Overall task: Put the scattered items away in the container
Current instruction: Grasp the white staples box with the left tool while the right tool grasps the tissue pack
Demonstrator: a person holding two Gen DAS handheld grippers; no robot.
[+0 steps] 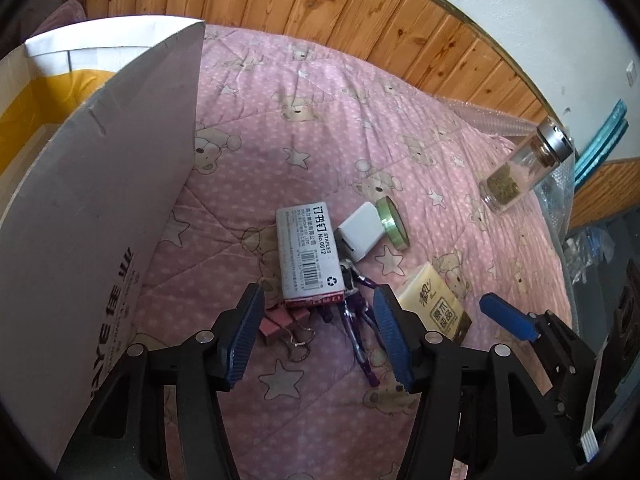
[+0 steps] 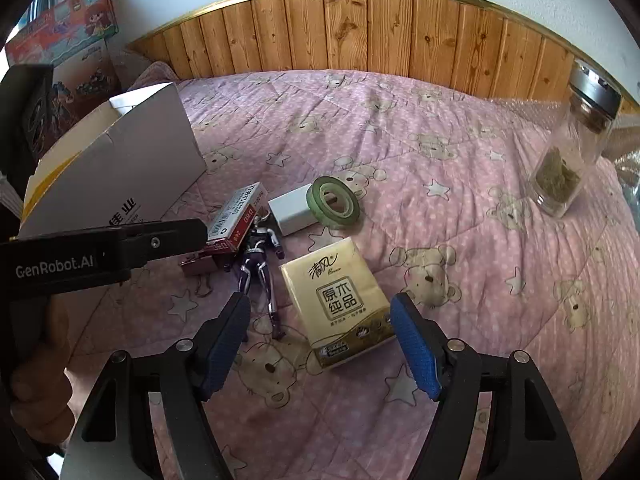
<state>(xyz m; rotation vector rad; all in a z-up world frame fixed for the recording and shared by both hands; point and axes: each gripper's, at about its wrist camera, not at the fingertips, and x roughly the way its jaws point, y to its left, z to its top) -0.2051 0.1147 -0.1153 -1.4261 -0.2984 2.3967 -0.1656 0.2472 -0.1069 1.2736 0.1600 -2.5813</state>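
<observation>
1. Two grippers hung above a pink bear-print quilt [image 2: 460, 184], each with its blue pads spread apart and nothing between them.
2. The left gripper [image 1: 320, 336] hovered over the clutter; just ahead of its fingertips lay the staples box [image 1: 308, 256], with a dark red binder clip [image 1: 276, 326] partly under the box's near end, close to the left finger.
3. A purple toy figure [image 1: 356, 320] lay just inside that gripper's right finger, its upper end touching the box.
4. Further ahead, a white charger cube [image 1: 360, 232] leaned against a green tape roll [image 1: 394, 222].
5. The cardboard box [image 1: 92, 184], flap raised, stood to the left gripper's left.
6. The right gripper [image 2: 320, 344] was poised over the yellow tissue pack [image 2: 340, 300], whose near end sat between its open fingers without visible contact.
7. A glass jar [image 2: 568, 160] holding dried green matter stood far ahead to the right gripper's right, well apart from the rest.
</observation>
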